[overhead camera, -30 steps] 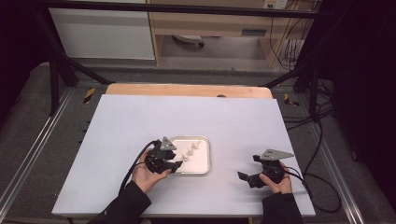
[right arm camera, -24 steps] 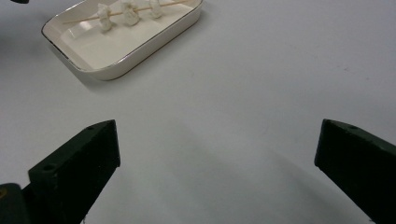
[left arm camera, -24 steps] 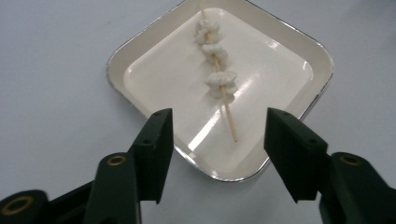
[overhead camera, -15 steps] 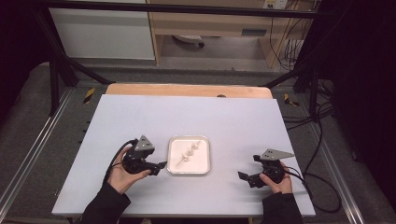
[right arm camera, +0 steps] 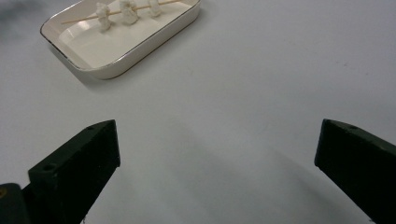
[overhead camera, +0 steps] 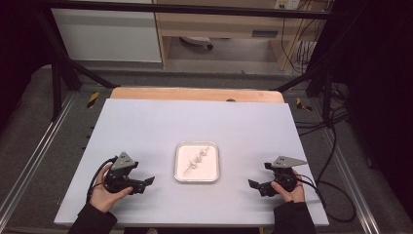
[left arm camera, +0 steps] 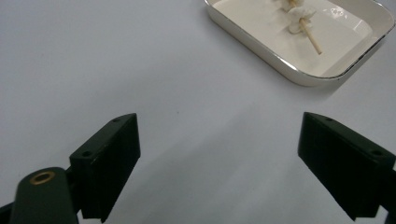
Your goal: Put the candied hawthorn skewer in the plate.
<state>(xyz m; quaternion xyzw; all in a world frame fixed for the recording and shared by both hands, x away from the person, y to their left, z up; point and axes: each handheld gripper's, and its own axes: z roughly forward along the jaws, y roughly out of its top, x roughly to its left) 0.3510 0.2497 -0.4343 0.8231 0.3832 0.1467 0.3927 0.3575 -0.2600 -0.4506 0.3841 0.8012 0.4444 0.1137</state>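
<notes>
A white tray [overhead camera: 207, 170] with a metal rim sits in the middle of the pale table. In it lies a wooden skewer [overhead camera: 197, 159] with three white lumps threaded on it. My left gripper [overhead camera: 145, 184] rests on the table to the tray's left and points at it. Its jaws have just been opening, and they stand open with nothing between them [left arm camera: 224, 163]. That view has the tray [left arm camera: 275, 32] and the skewer [left arm camera: 309, 38] at upper right. My right gripper [overhead camera: 256, 186] sits right of the tray, open and empty [right arm camera: 217, 172], with the tray [right arm camera: 102, 39] and skewer [right arm camera: 126, 11] at upper left.
Bare table surface [overhead camera: 195, 117] lies around the tray and between the grippers. A wooden strip [overhead camera: 195, 93] runs along the far edge. Cables [overhead camera: 331, 195] trail off the right side, and dark frame rails flank the table.
My left gripper has pulled back leftward from the tray's left edge onto the bare table, and its jaws have opened. The skewer stays in the tray. The right gripper has not moved.
</notes>
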